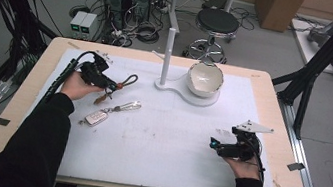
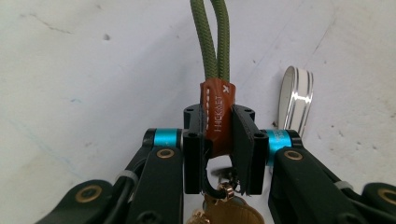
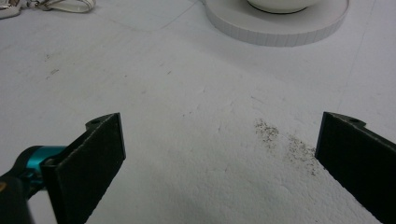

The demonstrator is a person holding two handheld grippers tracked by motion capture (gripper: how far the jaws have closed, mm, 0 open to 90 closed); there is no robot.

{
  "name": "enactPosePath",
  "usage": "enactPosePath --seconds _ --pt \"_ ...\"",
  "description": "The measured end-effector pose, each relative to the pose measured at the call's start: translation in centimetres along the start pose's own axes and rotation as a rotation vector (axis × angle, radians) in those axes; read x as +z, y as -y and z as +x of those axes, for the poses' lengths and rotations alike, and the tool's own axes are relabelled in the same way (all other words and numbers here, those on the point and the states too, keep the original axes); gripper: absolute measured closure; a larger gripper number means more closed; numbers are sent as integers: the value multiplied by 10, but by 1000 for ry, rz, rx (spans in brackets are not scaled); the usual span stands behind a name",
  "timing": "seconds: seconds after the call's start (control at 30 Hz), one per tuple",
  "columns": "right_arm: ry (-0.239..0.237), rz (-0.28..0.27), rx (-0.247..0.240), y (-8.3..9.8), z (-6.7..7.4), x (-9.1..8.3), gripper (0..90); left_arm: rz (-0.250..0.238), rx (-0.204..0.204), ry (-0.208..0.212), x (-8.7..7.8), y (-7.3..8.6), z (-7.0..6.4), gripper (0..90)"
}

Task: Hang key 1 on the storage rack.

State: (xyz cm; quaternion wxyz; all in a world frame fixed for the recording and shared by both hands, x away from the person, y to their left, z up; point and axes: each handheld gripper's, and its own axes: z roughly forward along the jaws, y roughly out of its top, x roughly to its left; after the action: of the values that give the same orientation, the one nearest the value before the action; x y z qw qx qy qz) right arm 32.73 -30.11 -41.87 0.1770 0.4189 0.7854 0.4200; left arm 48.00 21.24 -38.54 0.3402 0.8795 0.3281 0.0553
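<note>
My left gripper (image 1: 111,85) is at the left of the white mat, shut on a keychain. In the left gripper view its jaws (image 2: 218,135) pinch the brown leather tab (image 2: 218,112). A green cord loop (image 2: 210,42) runs forward from the tab, and brass keys (image 2: 229,212) hang below. In the high view the cord loop (image 1: 130,79) points right. A car key fob (image 1: 96,118) with a silver clip (image 1: 127,106) lies on the mat just below this gripper. My right gripper (image 1: 213,144) rests at the right front, open; its jaws (image 3: 219,154) stand wide apart over bare mat.
A white stand has a tall post (image 1: 168,53) and a flat base (image 1: 175,91), with a white bowl (image 1: 205,78) on it at the back centre. That base (image 3: 280,25) lies ahead of the right gripper. A dark smudge (image 3: 285,140) marks the mat.
</note>
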Motion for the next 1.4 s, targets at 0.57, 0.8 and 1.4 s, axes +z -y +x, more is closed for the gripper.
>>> enactPosePath --seconds 0.57,0.8,1.4 --pt "-10 -25 14 0 -1 -3 7 -124 37 -49 -68 -27 -17 748" --pt "-25 -34 24 -1 0 -3 7 -160 48 -59 -83 -35 -22 747" --pt "-40 -51 33 -2 -1 -6 7 -196 117 -58 -99 -80 -44 746"
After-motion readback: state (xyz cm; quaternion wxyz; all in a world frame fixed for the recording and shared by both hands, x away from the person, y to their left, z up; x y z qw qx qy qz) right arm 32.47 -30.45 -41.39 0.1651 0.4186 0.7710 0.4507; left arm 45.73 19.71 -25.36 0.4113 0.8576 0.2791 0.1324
